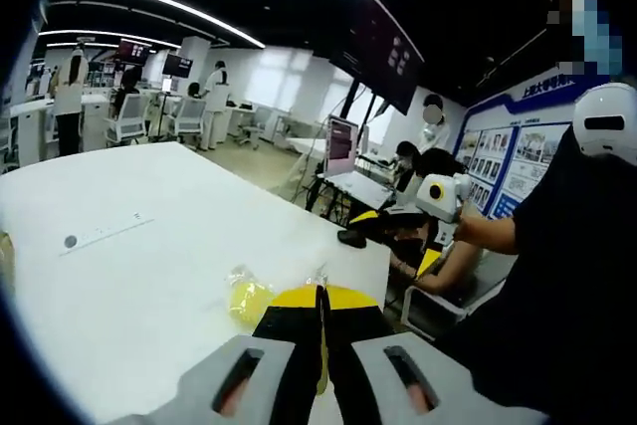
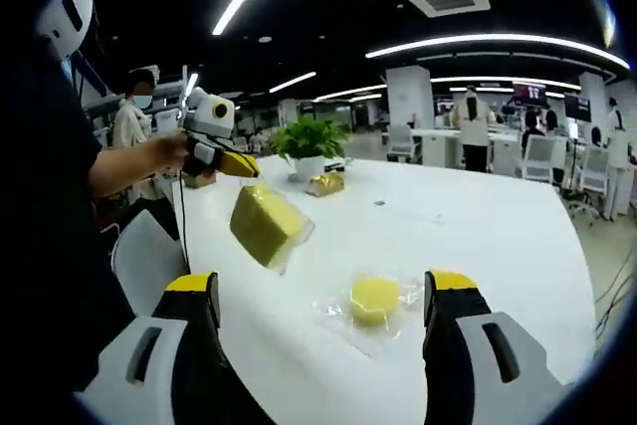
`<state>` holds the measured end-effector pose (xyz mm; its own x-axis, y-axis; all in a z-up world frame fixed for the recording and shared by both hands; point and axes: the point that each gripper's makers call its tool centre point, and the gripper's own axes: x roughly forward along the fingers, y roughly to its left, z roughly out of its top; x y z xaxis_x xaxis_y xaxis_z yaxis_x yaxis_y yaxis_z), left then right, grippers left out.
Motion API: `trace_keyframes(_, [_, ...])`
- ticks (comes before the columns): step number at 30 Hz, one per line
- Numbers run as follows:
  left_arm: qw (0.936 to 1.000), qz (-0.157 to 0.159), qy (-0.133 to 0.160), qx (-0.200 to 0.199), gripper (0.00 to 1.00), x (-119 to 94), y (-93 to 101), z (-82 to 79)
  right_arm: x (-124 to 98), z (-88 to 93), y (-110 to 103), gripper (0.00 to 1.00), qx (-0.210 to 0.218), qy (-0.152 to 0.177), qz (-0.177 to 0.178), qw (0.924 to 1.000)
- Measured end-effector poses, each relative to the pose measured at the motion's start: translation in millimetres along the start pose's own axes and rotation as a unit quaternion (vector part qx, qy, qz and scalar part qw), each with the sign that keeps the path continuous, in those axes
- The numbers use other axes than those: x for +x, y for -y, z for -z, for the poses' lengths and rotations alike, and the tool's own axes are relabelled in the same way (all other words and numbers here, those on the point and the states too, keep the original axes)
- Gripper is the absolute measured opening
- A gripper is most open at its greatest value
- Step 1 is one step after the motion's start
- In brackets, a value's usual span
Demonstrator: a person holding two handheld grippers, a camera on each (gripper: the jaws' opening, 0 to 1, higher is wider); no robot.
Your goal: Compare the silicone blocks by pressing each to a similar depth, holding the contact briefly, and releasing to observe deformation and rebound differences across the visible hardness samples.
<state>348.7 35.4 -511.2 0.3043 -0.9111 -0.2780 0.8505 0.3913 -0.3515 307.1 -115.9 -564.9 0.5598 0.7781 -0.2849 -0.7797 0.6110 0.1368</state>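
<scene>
A yellow silicone block point(image 2: 265, 223) in a clear bag hangs above the white table point(image 2: 478, 236), and my left gripper point(image 2: 247, 167) is shut on the bag's top. In the left gripper view my left gripper point(image 1: 320, 298) shows its jaws pressed together on thin plastic, with a bagged yellow block point(image 1: 247, 299) just past their tips. A second yellow block point(image 2: 374, 298) lies in its bag on the table between the wide-open jaws of my right gripper point(image 2: 326, 288). A person's hand holds my right gripper point(image 1: 396, 238) off the table's right edge.
A potted plant point(image 2: 309, 149) and a golden bagged item point(image 2: 325, 183) stand farther along the table. A small grey dot point(image 1: 70, 242) marks the tabletop. The person holding the grippers is close by, in dark clothes point(image 1: 577, 276). Desks, chairs and other people are in the background.
</scene>
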Motion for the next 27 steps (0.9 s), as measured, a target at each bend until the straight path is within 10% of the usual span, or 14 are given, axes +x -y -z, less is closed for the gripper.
trace_keyframes(14, [0.9996,-0.009,0.008,-0.024,0.00,3,-2.4,2.5,-16,78.1,-14,0.72,0.030,-0.080,0.020,0.9962])
trace_keyframes(27, [0.9896,-0.048,0.029,-0.133,0.00,15,-48.3,31.1,-20,65.5,-7,0.67,0.023,-0.065,0.023,0.9973])
